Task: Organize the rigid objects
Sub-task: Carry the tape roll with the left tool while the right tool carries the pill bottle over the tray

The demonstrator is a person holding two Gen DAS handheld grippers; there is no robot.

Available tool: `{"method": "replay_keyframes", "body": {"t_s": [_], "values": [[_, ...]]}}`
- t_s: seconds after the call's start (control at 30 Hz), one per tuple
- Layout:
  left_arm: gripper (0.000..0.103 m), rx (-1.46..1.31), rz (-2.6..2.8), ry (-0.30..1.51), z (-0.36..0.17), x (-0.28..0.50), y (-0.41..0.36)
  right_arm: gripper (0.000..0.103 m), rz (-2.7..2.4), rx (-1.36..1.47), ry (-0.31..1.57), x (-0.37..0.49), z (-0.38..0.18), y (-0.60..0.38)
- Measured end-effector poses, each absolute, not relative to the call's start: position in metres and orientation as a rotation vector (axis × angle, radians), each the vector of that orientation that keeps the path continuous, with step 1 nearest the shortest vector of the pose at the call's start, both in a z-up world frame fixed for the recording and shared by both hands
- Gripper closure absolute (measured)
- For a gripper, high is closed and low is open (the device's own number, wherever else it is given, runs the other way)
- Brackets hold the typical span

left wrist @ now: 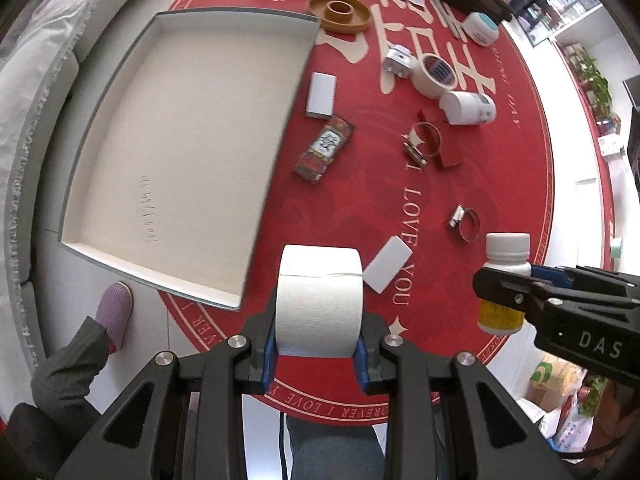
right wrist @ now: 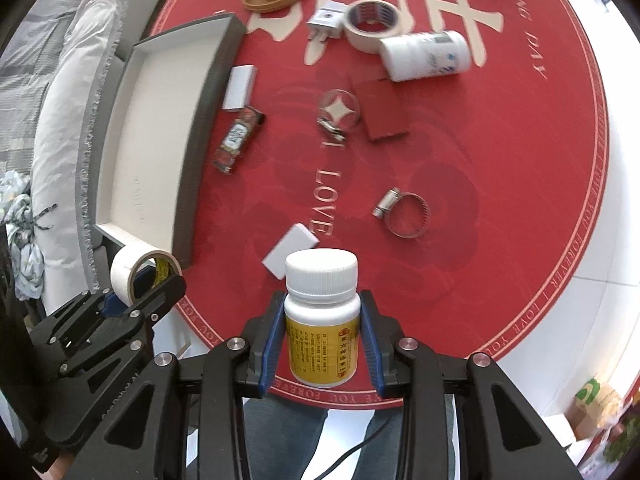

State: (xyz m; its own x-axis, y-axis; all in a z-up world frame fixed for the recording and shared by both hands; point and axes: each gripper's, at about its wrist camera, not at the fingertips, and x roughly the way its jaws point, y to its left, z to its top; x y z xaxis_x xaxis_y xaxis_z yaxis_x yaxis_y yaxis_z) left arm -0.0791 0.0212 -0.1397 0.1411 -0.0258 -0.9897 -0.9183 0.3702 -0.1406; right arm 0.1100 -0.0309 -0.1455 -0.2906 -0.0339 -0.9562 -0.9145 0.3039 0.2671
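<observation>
Left wrist view: left gripper (left wrist: 319, 354) pinched tight on a white tape roll (left wrist: 320, 300), blue pads on both flat sides, roll carried above the near edge of the red round table (left wrist: 500, 184). Right gripper (left wrist: 505, 294) shows at right edge with a pill bottle (left wrist: 505, 276) in its jaws. Reads as the carry step: both items lifted, heading for the open grey tray (left wrist: 180, 140) at left, which has nothing in it. Next move needs the roll brought over the tray's near wall and lowered inside before letting go. Right wrist view: right gripper (right wrist: 322, 346) clamped on the pill bottle (right wrist: 321, 316), white cap forward, yellow label between the pads. Left gripper (right wrist: 132, 296) with the tape roll (right wrist: 136, 270) sits just beside the tray (right wrist: 208, 140) corner. Still loose on the table: two white blocks, a patterned packet (right wrist: 239, 139), hose clamp (right wrist: 404, 214), second tape roll (right wrist: 370, 24), white bottle lying down (right wrist: 426, 55), plug, brown spool. White block (right wrist: 292, 250) and packet lie near the bottle's route; the left gripper is nearer the tray.
</observation>
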Motion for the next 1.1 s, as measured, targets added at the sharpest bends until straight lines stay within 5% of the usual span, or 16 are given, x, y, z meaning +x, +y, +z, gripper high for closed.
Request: {"method": "replay_keyframes", "body": {"t_s": [1.1], "values": [[0.071, -1.064, 0.959, 1.230, -0.144, -0.116, 0.058, 0.066, 1.276, -0.916, 1.569, 0.061, -0.134, 0.018]]}}
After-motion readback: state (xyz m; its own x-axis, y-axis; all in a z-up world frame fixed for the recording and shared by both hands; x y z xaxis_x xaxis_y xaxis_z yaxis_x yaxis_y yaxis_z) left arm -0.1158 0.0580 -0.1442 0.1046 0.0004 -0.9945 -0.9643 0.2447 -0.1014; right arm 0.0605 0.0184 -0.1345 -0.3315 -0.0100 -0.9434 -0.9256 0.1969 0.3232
